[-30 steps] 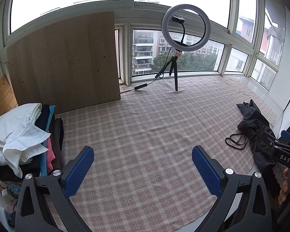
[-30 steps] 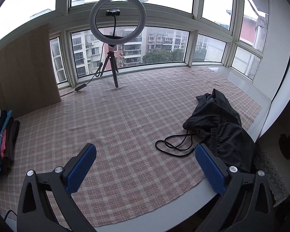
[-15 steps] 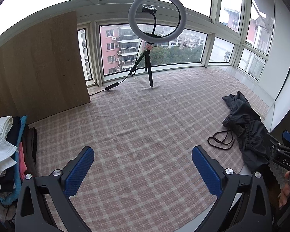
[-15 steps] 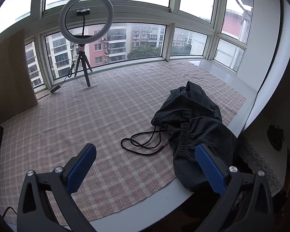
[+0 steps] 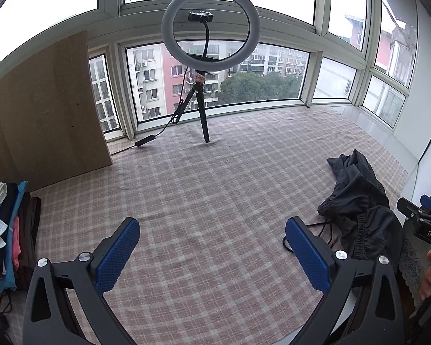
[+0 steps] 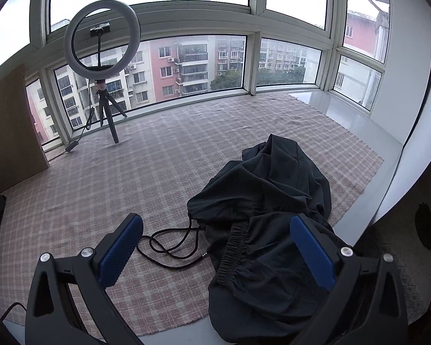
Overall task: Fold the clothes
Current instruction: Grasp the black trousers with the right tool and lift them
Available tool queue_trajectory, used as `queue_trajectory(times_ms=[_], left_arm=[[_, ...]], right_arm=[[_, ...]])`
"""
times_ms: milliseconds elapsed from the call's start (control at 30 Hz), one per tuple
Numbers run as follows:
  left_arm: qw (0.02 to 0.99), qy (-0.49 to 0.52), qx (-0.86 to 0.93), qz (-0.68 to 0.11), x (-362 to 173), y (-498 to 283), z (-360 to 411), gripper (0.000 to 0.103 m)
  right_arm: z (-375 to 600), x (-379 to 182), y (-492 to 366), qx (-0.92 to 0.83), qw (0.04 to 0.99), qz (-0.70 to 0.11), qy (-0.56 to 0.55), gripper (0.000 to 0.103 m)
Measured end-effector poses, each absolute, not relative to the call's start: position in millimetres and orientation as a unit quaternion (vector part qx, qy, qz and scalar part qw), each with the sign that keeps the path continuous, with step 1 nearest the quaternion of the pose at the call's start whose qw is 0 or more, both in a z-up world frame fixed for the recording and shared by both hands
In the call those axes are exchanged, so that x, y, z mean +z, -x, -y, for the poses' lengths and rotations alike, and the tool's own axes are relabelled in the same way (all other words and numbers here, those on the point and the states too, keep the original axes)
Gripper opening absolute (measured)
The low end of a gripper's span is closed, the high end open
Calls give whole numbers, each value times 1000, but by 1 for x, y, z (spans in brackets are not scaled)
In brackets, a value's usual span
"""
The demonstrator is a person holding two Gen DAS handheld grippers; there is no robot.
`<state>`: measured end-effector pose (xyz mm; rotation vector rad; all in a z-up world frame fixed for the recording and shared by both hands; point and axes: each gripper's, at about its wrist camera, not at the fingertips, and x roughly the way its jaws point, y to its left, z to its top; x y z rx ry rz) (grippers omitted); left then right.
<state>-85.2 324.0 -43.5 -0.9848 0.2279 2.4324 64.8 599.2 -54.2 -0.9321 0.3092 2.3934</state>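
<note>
A: Nearest first: what are the two tools doing?

B: The right gripper (image 6: pixel 215 247) has its jaws spread wide with nothing between them, and it hangs just over the near part of the black garment (image 6: pixel 273 230). The left gripper (image 5: pixel 211 254) is likewise wide apart and empty, above bare checked cloth (image 5: pixel 215 187).

A: Where exactly is the garment?

B: It lies crumpled at the near right edge of the table (image 6: pixel 367 120), with its lower part hanging over the rim. An elastic waistband faces the right gripper, and a black drawstring (image 6: pixel 169 244) loops out onto the cloth to the left of it.

A: What could go wrong from here?

B: I'd say three things. A pinch into the bunched heap may catch several layers, so the piece won't open flat. The loose cord could snag a finger or drag under a fold. And since part already overhangs, a pull toward the person might slide the whole thing off.

A: Farther back?

B: A stack of folded clothes (image 5: pixel 5 230) sits at the far left beside a wooden board (image 5: pixel 43 115). A ring light (image 5: pixel 209 26) on a tripod stands by the window, well clear.
</note>
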Motion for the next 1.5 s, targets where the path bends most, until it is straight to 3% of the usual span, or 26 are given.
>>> queue_trajectory(times_ms=[200,300,467,600,833,867,900,967,1067,1267,1400,1500], left_arm=[[247,362,895,-80,-35,112,-362,102],[242,370,893,-82,-35,123,-379,102],[237,391,885,-84,-42,131,-399,102],[238,410,876,-95,-51,128,-408,102],[244,434,861,-108,-71,128,-414,102],[245,437,859,-108,-73,128,-415,102],[248,439,857,-107,-74,129,-417,102],[253,441,855,-105,-74,130,-419,102],[255,426,862,-102,-62,131,-414,102],[242,390,885,-85,-34,135,-383,102],[216,375,900,-62,-22,140,-349,102],[189,369,909,-47,-21,143,-323,102]], right_arm=[[-735,-57,-97,871,289,-170,358,103],[-772,-73,-90,870,235,-181,395,103],[-753,-130,-46,848,125,-121,500,103],[-730,-173,-22,829,98,-51,549,103],[-715,-198,-52,817,50,-53,571,102],[-713,-200,-57,819,47,-51,570,82],[-713,-200,-61,819,37,-63,569,36],[-724,-187,-69,824,24,-123,553,12],[-746,-137,-80,846,47,-156,507,8],[-768,25,-55,921,46,-150,356,6],[-719,101,11,951,-25,-103,292,6],[-668,114,79,942,-112,-108,297,6]])
